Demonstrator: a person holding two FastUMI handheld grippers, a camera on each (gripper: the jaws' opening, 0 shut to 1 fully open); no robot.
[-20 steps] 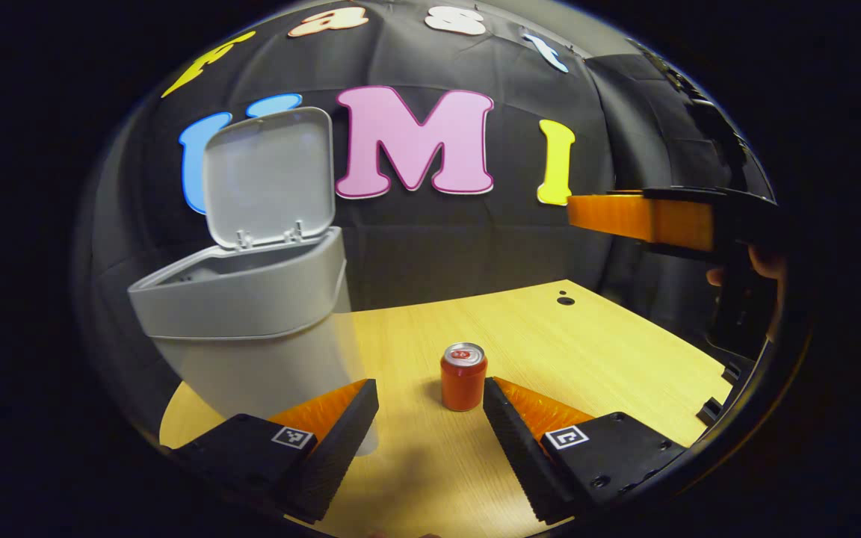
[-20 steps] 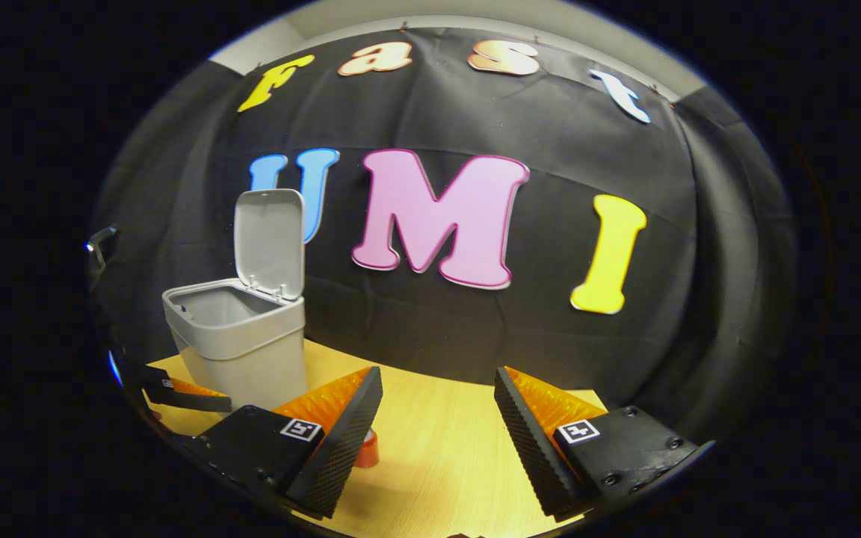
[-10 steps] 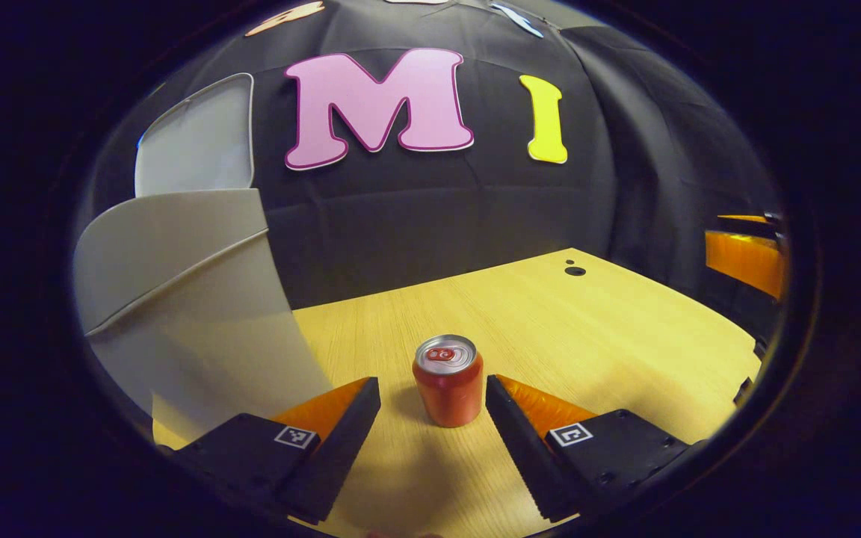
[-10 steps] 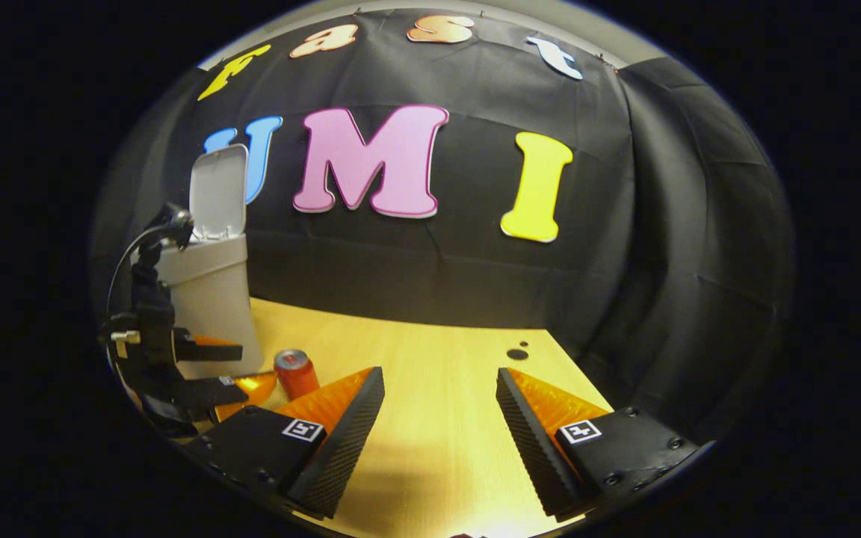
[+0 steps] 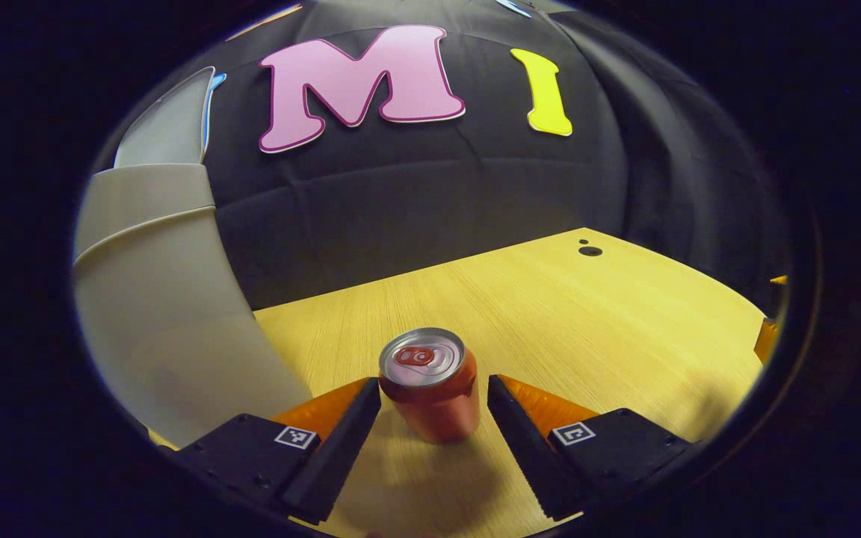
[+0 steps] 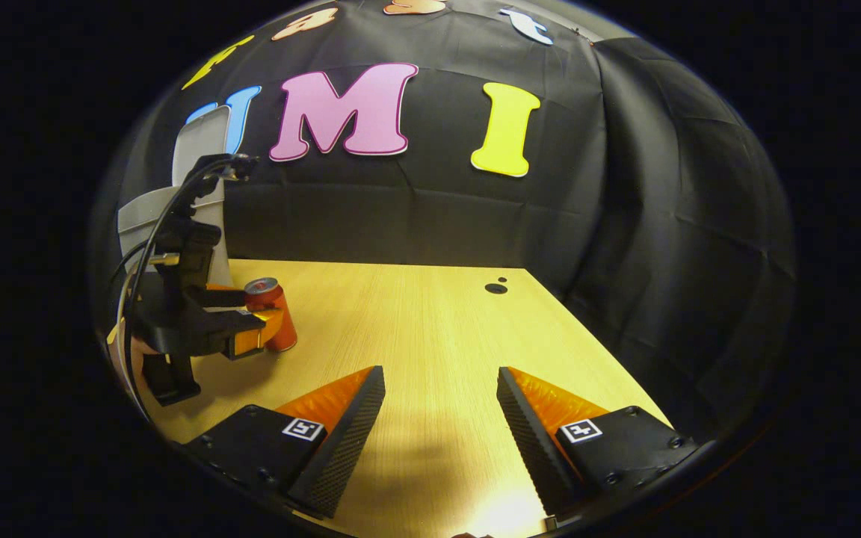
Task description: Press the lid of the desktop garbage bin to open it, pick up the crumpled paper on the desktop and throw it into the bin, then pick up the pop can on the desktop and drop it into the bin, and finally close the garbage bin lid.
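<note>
- Where the left gripper (image 5: 432,388) is seen in the left gripper view, its fingers are spread, and the can (image 5: 429,383) is framed upright between them, a narrow gap being left on each side.
- From the right gripper view the same pairing is seen side-on: the left gripper (image 6: 251,321) is held low over the table (image 6: 430,321) with the can (image 6: 272,314) standing between its fingers; whether the can is touched cannot be told.
- Just beside the left gripper, the grey bin (image 5: 161,299) is seen close up in the left gripper view, its raised lid (image 5: 165,134) showing above its rim.
- In the right gripper view, the bin (image 6: 146,217) is partly hidden behind the left gripper's body and cable.
- The right gripper (image 6: 442,388) is held with its fingers spread over bare tabletop, nothing being between them, well apart from the can.
- A small dark hole (image 5: 590,251) in the table's far edge is shown in both views.
</note>
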